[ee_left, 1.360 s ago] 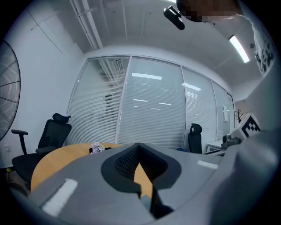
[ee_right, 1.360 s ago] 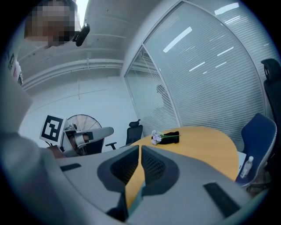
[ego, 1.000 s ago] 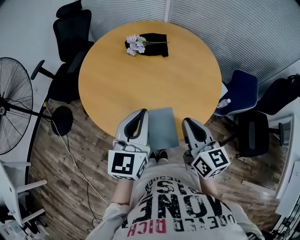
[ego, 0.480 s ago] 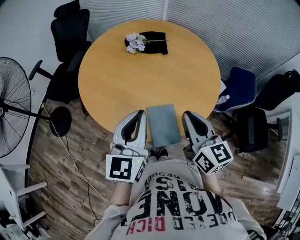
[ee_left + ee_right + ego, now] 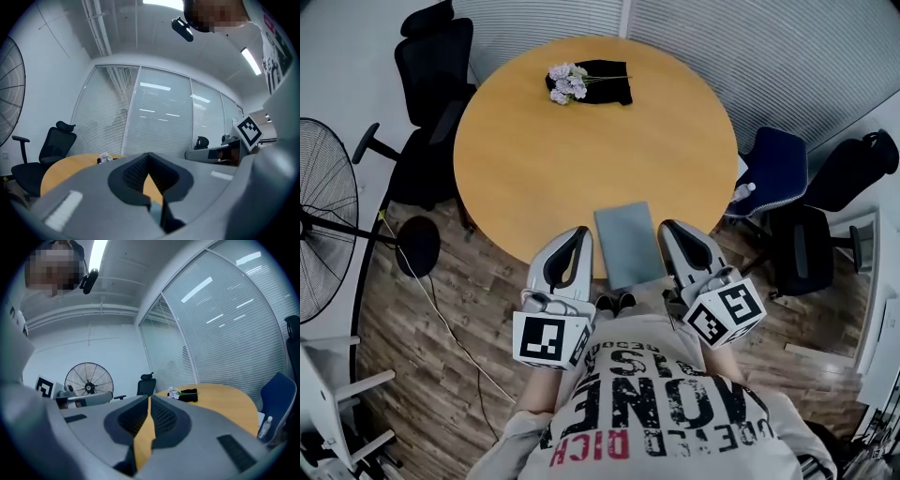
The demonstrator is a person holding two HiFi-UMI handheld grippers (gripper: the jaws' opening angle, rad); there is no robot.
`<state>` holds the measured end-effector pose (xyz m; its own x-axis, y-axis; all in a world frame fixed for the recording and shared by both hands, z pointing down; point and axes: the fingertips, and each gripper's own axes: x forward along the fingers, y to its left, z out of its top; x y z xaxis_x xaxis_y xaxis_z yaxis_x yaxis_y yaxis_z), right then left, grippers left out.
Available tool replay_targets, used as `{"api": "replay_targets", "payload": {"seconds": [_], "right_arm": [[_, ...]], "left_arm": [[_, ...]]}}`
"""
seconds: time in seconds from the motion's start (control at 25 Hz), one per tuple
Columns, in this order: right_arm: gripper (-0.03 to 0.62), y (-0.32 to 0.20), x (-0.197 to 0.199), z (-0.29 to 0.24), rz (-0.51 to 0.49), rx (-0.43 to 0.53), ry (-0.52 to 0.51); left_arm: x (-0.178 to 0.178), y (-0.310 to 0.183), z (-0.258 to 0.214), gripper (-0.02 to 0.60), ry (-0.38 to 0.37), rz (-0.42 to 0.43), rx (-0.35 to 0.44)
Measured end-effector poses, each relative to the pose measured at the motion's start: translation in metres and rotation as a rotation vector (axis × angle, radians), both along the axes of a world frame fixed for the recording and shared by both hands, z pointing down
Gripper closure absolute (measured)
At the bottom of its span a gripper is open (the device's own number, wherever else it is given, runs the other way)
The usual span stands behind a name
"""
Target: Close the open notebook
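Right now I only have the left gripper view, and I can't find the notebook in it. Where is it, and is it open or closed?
Observer: The head view shows the notebook flat at the near edge of the table, between the left gripper and the right gripper. Only one grey cover shows and no pages, so it looks closed.
Operator: My jaws look shut. What about the right gripper?
Observer: The right gripper view shows its jaws together too, with nothing between them, only the tabletop beyond.
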<state>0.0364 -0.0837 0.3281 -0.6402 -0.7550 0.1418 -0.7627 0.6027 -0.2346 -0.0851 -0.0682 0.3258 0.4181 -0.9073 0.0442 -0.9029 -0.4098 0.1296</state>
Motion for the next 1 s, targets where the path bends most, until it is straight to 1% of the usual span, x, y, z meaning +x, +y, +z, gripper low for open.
{"api": "replay_targets", "payload": {"seconds": [0.2,0.4,0.76,1.0], "right_arm": [[0.568,0.010,-0.005,0.008,-0.022,-0.025,0.012],[0.568,0.019,-0.009,0.010,-0.036,-0.029,0.014],[0.568,0.024,0.002,0.016,-0.018,-0.030,0.022],[0.568,0.019,0.008,0.014,0.003,-0.022,0.023]], "left_arm": [[-0.001,0.008,0.008,0.571,0.008,-0.001,-0.022],[-0.001,0.014,0.015,0.571,0.020,-0.001,-0.041],[0.001,0.018,0.021,0.571,0.019,-0.013,-0.051],[0.003,0.019,0.021,0.571,0.006,-0.002,-0.049]]}}
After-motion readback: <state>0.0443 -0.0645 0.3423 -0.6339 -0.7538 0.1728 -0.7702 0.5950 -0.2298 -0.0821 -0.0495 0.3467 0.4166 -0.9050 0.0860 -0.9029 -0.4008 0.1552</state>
